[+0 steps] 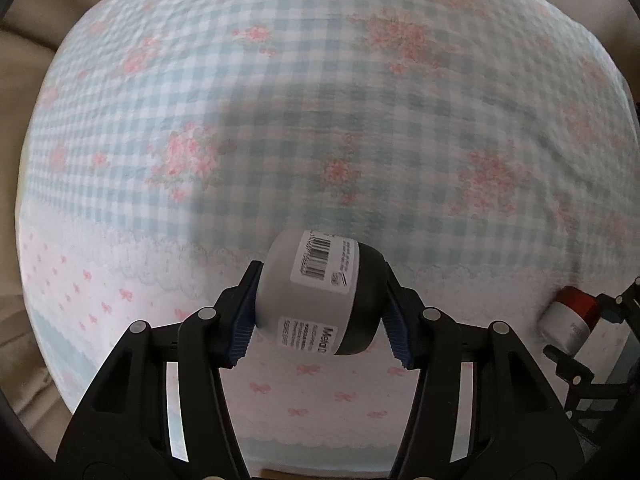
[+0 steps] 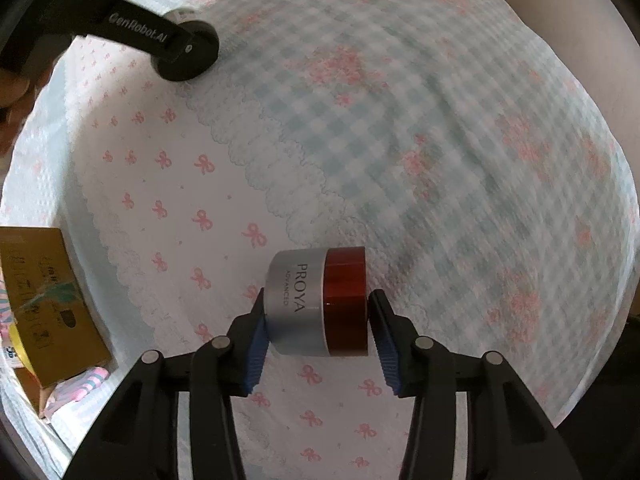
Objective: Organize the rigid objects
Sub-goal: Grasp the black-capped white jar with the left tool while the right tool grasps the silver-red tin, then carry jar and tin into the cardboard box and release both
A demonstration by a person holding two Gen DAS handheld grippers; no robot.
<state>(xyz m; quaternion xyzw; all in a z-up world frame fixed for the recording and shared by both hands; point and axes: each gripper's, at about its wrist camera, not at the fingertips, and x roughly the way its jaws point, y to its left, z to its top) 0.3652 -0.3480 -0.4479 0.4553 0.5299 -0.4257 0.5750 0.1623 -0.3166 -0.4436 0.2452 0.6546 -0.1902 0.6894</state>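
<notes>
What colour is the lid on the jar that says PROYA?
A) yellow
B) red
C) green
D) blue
B: in the right wrist view the PROYA jar lies on its side between the right gripper fingers, with a silver body and a shiny dark red lid.

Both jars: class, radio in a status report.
Left hand-held gripper shut on grey jar. Right hand-held gripper shut on red-lidded jar. Cloth ahead unobstructed.
</notes>
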